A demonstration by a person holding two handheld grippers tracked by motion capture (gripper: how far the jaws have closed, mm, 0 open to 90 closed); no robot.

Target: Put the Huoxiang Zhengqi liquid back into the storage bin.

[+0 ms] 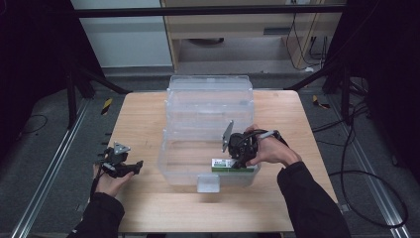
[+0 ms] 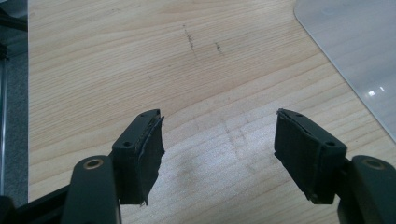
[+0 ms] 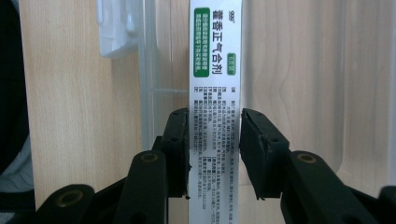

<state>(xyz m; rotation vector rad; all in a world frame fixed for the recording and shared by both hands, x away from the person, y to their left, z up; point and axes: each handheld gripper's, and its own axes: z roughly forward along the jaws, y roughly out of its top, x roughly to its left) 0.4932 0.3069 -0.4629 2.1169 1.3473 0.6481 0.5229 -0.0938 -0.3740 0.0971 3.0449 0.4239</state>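
A narrow white and green medicine box lies low in the front right corner of a clear plastic bin. My right gripper reaches down into that corner and is shut on the box, a black pad pressing each long side. In the right gripper view the box runs lengthwise away from the jaws, next to the bin's front wall. My left gripper hovers over the bare wooden table to the left of the bin. It is open with nothing between its pads.
The bin's white latch juts out at the front middle. Its open lid stands behind it. A corner of the bin shows at the upper right of the left gripper view. Dark stands flank the table.
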